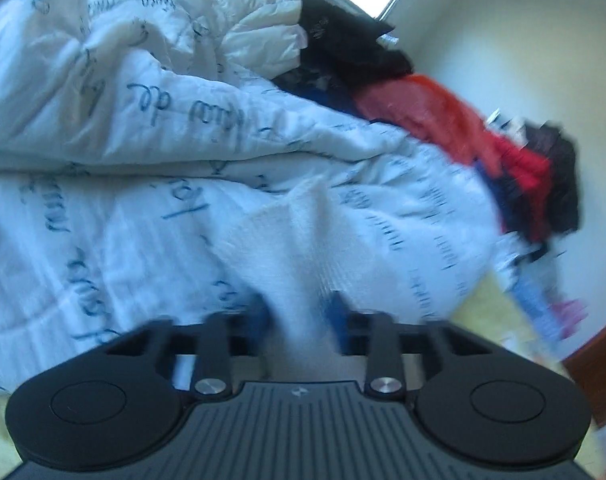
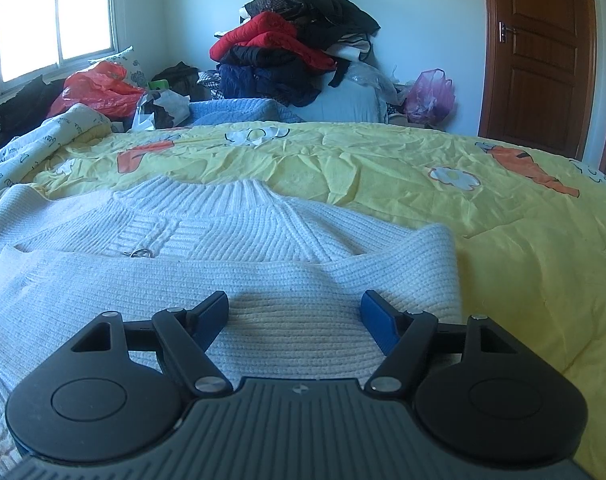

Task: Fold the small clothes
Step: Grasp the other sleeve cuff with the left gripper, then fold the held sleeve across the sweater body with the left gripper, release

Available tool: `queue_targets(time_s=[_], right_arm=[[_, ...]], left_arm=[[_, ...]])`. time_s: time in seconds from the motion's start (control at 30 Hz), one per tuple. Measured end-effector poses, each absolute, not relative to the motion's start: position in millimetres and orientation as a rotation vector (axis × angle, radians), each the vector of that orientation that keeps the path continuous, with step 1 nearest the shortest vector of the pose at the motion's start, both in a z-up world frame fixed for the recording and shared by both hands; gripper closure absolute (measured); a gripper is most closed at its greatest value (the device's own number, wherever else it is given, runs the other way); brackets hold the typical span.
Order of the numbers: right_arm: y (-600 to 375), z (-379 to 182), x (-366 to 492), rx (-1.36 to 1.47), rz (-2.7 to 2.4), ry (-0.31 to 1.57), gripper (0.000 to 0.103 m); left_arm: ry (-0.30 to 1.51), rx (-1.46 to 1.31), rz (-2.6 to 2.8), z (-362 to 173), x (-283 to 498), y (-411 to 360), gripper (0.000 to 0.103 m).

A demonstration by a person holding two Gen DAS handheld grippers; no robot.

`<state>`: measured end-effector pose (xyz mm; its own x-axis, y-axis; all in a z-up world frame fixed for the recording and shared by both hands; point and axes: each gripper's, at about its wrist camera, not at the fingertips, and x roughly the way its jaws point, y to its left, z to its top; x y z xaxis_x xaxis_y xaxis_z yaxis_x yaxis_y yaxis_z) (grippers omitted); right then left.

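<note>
A white knit sweater [image 2: 231, 236] lies flat on the yellow bedspread [image 2: 383, 168], collar away from me, with one part folded across its body. My right gripper [image 2: 295, 312] is open, its blue fingers [image 2: 213, 316] spread just above the folded part, holding nothing. In the blurred, tilted left wrist view my left gripper [image 1: 299, 312] is shut on a piece of the white sweater [image 1: 287, 248], which rises up from between the fingers.
A white quilt with blue writing [image 1: 143, 128] is bunched at the left of the bed. A pile of dark and red clothes [image 2: 287, 52] stands behind the bed. Plastic bags [image 2: 99, 88] lie by the window. A brown door [image 2: 539, 52] is at the right.
</note>
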<state>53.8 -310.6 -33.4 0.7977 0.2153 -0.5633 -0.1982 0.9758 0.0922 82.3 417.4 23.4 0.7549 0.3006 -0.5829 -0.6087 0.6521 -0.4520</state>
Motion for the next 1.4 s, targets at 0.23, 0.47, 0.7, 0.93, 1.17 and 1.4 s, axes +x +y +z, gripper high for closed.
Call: queue_targets(time_s=[0.23,0.47,0.7,0.93,1.17,1.4], right_arm=[[-310.2,-33.5,53.7,0.033,0.222,0.607,0.028],[-311.1,-32.8,53.8,0.037,0.221,0.605,0.029],[-313.4,-32.9,53.7,0.06,0.226,0.604,0.029],[-320.7,-33.3,53.4,0.116,0.244,0.599,0.029],[-312.3,-30.6,54.2,0.072,0.224,0.614,0.029],[-280.6,7.9,37.2,0.525,0.518,0.696,0.025]], left_arm=[[0.36,-0.519,0.467,75.3,68.2,334.3,0.091],[0.337,-0.434,0.026,87.8,59.5,149.2,0.091],[0.668,-0.383,-0.185,9.5,76.3,29.9,0.09],[0.48,-0.354,-0.305,39.2,8.1,48.5,0.005],[0.471,-0.353,-0.166,9.0,-30.5,90.8,0.002],[0.544,-0.539,-0.131,-5.9,-23.2,116.9,0.002]])
